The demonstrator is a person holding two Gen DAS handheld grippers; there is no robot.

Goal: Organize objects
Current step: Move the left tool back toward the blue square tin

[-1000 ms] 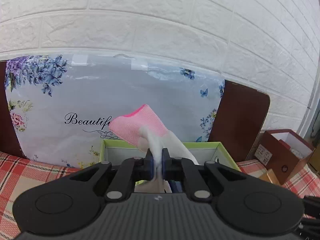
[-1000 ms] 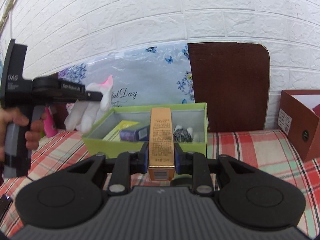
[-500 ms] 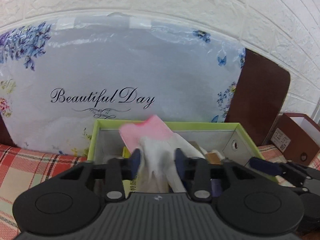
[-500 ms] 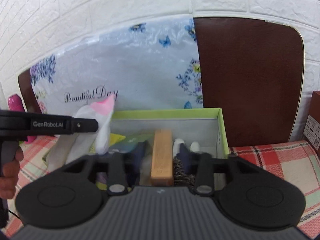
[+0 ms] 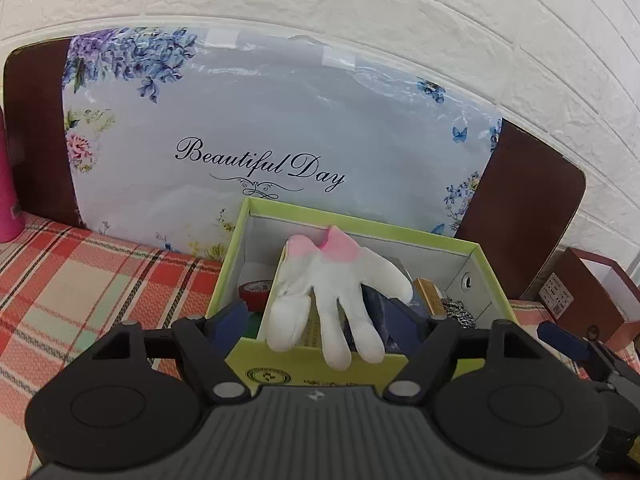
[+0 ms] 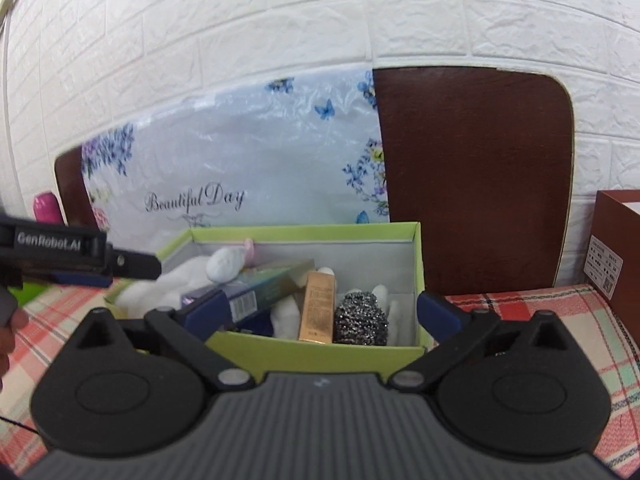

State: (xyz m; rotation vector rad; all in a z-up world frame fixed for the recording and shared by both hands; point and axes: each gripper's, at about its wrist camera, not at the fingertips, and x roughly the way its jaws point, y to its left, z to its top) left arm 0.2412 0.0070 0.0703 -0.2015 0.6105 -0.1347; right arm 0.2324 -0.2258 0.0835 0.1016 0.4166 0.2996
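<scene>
A lime-green box (image 5: pixel 360 236) stands on the plaid cloth. A white glove with a pink cuff (image 5: pixel 332 276) lies in it, its fingers draped over the near wall. My left gripper (image 5: pixel 316 320) hovers just in front of it. Its jaws are opening, with the glove's fingers in the gap and neither pad touching. In the right wrist view a gold carton (image 6: pixel 318 304) rests inside the box (image 6: pixel 304 230) beside a steel scourer (image 6: pixel 360 318) and a blue carton (image 6: pixel 248 292). My right gripper (image 6: pixel 324 312) is at the near wall, jaws opening wide, holding nothing.
A floral "Beautiful Day" bag (image 5: pixel 260 140) leans on a brown board (image 6: pixel 472 168) against the white brick wall. There is a pink bottle (image 5: pixel 8 200) at far left and a brown carton (image 5: pixel 592 296) at right. A red tape roll (image 5: pixel 256 292) also lies in the green box.
Both grippers were shut, the left on the glove and the right on the gold carton. They moved in over the box and opened, and both things now lie inside it.
</scene>
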